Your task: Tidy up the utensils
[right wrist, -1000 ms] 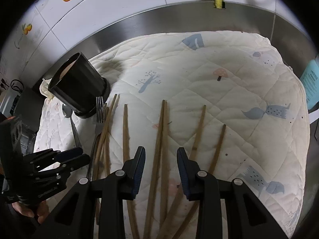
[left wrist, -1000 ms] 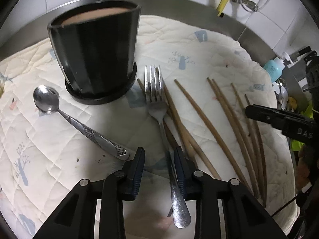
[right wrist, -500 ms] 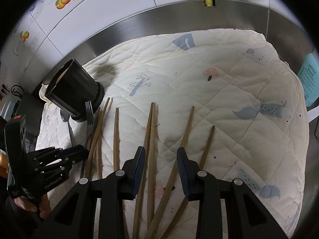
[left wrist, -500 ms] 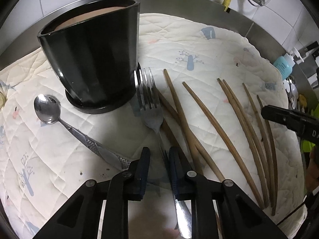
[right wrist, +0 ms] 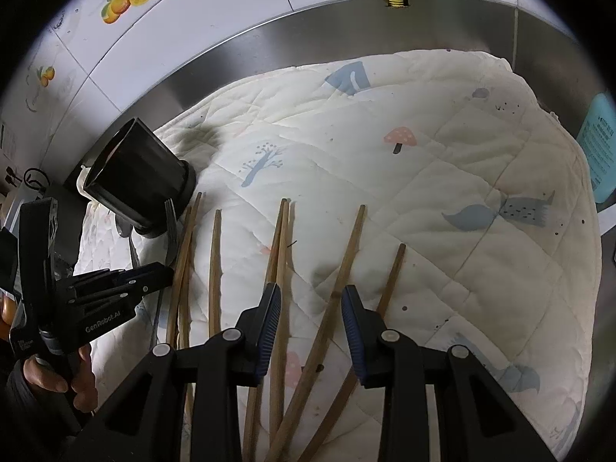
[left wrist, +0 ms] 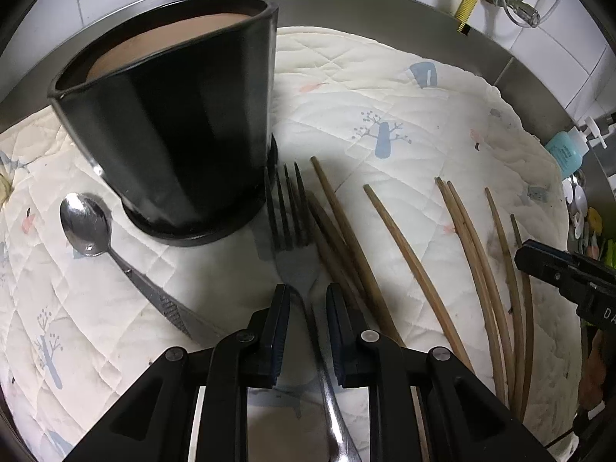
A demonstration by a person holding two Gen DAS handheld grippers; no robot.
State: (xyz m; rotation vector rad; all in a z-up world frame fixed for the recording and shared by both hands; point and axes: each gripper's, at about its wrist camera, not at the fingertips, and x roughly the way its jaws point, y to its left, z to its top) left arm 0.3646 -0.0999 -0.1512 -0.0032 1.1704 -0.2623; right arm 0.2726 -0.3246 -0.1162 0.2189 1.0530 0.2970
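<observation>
Left gripper (left wrist: 307,327) narrowed astride fork (left wrist: 296,246) handle, tines toward black pot (left wrist: 173,115); right gripper (right wrist: 310,321) part-open, empty

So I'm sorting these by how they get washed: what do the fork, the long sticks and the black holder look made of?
Fork: polished metal, probably stainless steel, going by its mirror-like grey glints.
Chopsticks: bare wood or bamboo, matte brown, slightly bowed.
Black holder: glossy glazed ceramic or plastic; the sheen leaves that open, and its inside looks matte terracotta-brown.

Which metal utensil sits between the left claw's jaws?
The fork: its handle runs between the left claw jaws. The spoon lies apart, left of the black pot.
</observation>
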